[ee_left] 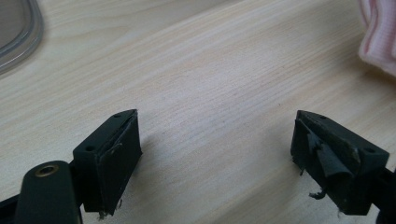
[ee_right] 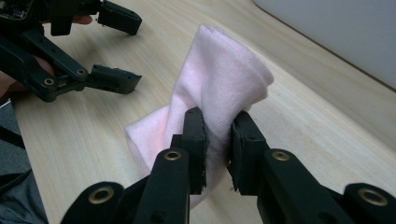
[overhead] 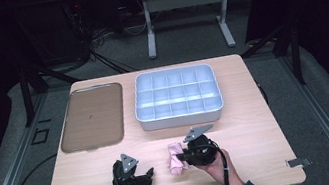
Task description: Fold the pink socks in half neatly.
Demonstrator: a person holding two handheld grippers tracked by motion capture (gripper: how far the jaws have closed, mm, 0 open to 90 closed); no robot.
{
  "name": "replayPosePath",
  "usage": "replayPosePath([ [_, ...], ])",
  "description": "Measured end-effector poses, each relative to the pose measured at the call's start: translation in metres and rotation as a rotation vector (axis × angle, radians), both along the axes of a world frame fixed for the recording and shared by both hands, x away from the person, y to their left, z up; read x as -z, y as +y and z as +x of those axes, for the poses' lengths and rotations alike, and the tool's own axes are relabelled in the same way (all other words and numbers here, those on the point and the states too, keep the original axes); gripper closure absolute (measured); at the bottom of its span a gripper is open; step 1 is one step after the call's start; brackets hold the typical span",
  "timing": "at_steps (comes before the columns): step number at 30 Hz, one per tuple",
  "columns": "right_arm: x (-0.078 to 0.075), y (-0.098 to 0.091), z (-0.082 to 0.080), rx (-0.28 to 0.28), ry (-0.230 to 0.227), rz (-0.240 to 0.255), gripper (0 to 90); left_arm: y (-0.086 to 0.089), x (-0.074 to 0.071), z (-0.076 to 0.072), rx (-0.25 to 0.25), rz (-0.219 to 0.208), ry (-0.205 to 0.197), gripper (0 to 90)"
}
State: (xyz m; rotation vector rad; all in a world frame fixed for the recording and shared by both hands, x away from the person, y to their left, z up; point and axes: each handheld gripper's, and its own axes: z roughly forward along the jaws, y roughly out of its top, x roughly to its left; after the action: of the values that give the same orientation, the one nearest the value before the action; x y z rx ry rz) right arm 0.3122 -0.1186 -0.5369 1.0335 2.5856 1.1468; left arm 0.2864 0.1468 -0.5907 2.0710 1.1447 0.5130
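A folded pink cloth lies near the front middle of the wooden table. My right gripper is shut on the pink cloth, its black jaws pinching a fold, with part of the cloth lifted and a corner trailing on the wood. To its left, my left gripper rests low over bare wood with its jaws wide apart and nothing between them. In the left gripper view the left gripper is open and the cloth's edge lies at the upper right. The left gripper also appears open in the right gripper view.
A grey bin divided into several compartments stands at the back middle of the table. A flat brown tray lies to its left; the tray's rim is close to the left gripper. Behind the table is a dark floor with cables and another table's legs.
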Motion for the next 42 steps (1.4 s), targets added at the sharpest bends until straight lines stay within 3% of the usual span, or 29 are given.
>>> replayPosePath([
  [42,-0.033,-0.039,0.014,0.095,-0.073,-0.021,77.9,0.000,0.000,0.001,-0.010,-0.003,0.001,15.8],
])
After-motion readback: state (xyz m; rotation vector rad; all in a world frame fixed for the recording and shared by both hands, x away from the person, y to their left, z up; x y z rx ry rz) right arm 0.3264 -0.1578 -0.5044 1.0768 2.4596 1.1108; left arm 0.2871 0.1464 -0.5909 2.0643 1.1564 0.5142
